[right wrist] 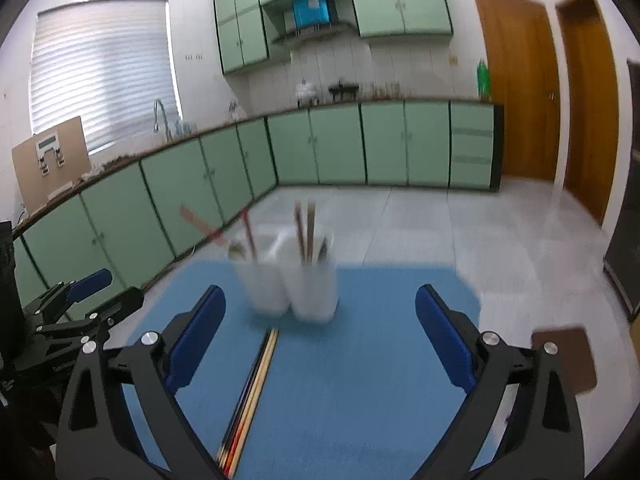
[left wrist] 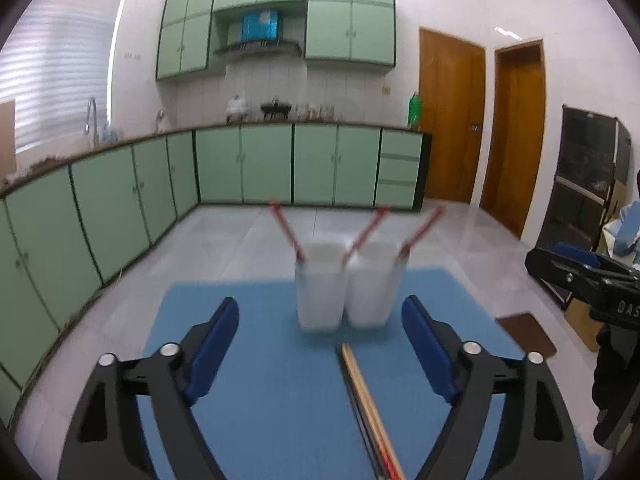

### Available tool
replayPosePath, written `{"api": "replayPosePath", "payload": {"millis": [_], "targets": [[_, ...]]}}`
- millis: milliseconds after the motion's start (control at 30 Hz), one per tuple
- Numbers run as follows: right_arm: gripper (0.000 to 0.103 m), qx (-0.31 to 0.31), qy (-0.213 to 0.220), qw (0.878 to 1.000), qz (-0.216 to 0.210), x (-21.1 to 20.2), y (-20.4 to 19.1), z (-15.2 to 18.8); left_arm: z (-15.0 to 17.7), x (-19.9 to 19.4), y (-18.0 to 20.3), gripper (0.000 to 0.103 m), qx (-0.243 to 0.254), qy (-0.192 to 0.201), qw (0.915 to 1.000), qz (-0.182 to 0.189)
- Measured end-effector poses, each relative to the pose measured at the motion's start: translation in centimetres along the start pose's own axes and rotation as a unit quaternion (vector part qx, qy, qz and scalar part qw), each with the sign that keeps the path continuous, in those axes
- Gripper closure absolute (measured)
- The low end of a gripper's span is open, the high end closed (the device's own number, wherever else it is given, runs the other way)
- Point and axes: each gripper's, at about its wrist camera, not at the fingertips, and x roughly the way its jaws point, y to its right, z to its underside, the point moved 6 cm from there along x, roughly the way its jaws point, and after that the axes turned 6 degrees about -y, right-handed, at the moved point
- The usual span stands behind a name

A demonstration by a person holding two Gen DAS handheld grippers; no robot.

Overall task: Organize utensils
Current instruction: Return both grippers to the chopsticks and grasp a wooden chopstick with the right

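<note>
- While both views blur, the left claw (left wrist: pixel 320 344) hangs over the blue worktop (left wrist: pixel 256 400) with its blue pads spread wide and nothing between them.
- Over on the right, the right claw (right wrist: pixel 320 332) is just as wide apart, gripping nothing either.
- Two white cups (left wrist: pixel 344 284) stand side by side, touching or nearly so, toward the far edge of the worktop, ahead of both claws.
- Red chopsticks (left wrist: pixel 288 234) lean out of those cups at angles; the right wrist view shows darker sticks poking up from the right-hand cup too.
- A bundle of loose chopsticks (left wrist: pixel 368 404) lies flat on the worktop, pale wood beside dark ones, one end just short of the cups.
- From the left wrist view that bundle sits between the pads, closer to the right-hand one.
- From the right wrist view the same bundle (right wrist: pixel 250 392) lies nearer the left-hand pad.
- Green cabinets (left wrist: pixel 120 200) run along the walls behind, and a brown mat (left wrist: pixel 528 334) lies on the floor by the worktop.
</note>
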Motion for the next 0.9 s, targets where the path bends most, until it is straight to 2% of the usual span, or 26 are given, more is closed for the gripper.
{"api": "replayPosePath", "payload": {"millis": [233,400,600,900], "targets": [[0.01,0.029,-0.085,0.996,-0.004,2.4,-1.1,7.4,6.5,1.8,-0.5,0.02,-0.005,-0.071,0.9974,-0.011],[0.01,0.024,-0.12,0.992,0.001,3.7,-2.6,11.7,10.1,2.9,-0.9,0.02,-0.007,-0.107,0.994,-0.022],[0.01,0.009,-0.158,0.987,-0.007,4.8,-3.8,15.2,12.9,3.5,-1.1,0.02,-0.008,-0.137,0.9902,-0.027],[0.01,-0.028,-0.188,0.982,-0.007,5.1,-5.9,17.7,15.6,3.9,-1.7,0.02,-0.014,-0.164,0.9859,-0.03]]}}
